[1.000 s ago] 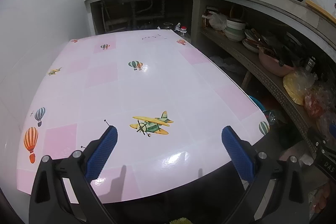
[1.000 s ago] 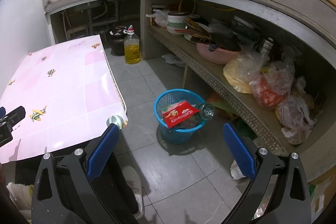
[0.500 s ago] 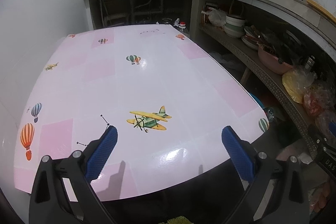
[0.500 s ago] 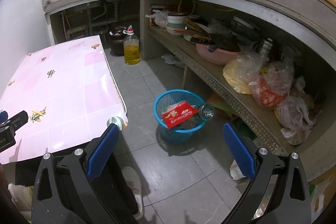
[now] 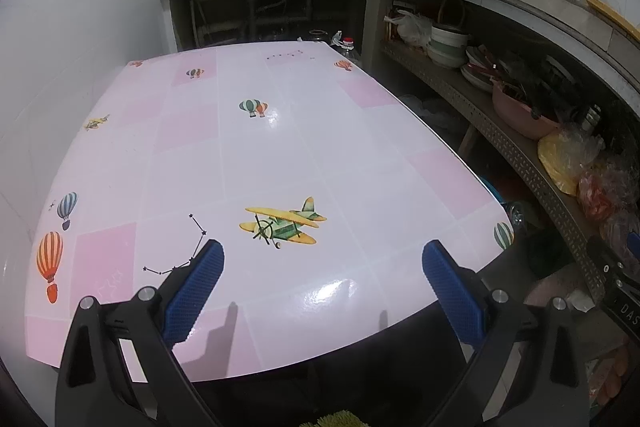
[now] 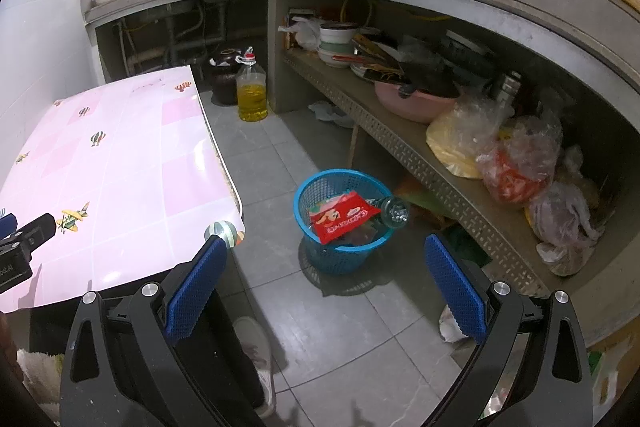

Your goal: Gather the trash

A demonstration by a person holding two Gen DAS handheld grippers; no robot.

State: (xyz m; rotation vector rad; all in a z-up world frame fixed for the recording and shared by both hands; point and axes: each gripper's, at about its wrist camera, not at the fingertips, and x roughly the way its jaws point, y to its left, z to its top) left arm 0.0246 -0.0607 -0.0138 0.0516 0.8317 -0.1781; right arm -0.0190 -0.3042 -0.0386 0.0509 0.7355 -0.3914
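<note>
Hovering apart — left tool, right tool — fingers spread.

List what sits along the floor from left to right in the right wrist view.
Pink table → dark jar → oil bottle → blue basket holding a red wrapper → shelf with plastic bags.

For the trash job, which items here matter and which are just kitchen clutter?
Job:
blue basket
red wrapper in it
clear bottle on its rim
left gripper and right gripper, both open and empty

Clutter:
oil bottle
pink basin
bagged food
</note>
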